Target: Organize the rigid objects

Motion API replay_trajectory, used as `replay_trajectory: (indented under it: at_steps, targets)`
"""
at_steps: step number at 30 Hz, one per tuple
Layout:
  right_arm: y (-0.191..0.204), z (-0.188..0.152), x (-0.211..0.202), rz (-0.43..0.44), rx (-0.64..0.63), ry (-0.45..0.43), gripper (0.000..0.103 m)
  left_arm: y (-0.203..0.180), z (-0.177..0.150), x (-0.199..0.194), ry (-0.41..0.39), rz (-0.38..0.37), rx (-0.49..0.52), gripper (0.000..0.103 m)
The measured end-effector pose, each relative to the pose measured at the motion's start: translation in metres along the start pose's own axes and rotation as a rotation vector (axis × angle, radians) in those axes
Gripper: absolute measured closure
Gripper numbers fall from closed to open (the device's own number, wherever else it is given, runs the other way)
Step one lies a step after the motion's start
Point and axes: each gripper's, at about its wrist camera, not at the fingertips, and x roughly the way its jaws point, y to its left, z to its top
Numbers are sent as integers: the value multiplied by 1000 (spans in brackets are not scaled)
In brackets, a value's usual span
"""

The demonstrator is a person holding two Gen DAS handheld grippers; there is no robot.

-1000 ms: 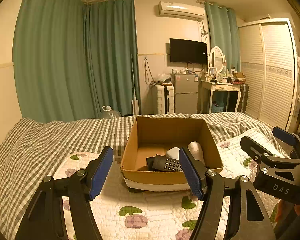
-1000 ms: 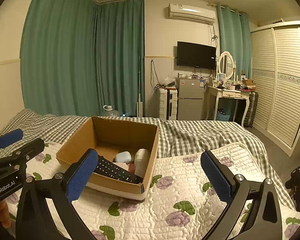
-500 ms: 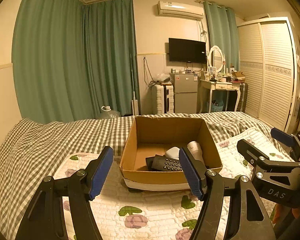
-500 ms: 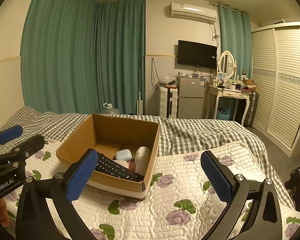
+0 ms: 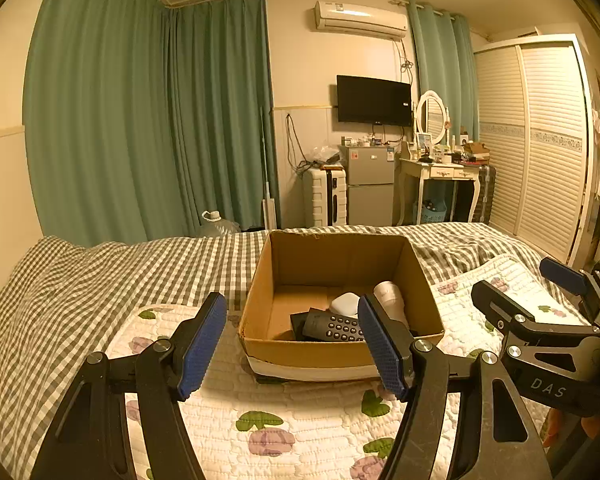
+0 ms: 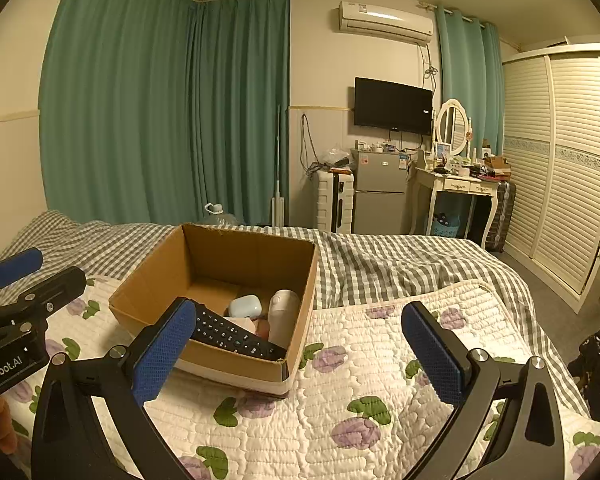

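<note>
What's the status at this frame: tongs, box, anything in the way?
Left tongs open, empty. Right tongs open, empty. Cardboard box on quilt holds remote, white case, white bottle. Nothing between tongs and box.

An open cardboard box sits on the bed, holding a black remote, a white case and a white bottle.

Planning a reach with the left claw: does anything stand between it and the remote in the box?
Only the cardboard box's near wall stands between the open left claw and the black remote; above the rim nothing visible blocks it.
</note>
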Motion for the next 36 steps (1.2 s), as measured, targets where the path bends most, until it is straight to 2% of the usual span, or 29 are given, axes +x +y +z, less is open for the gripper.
replay_trajectory:
  at_steps: [36]
  targets:
    - [0, -7, 1, 1, 0, 8, 0, -2, -6, 1, 12, -8, -1, 32]
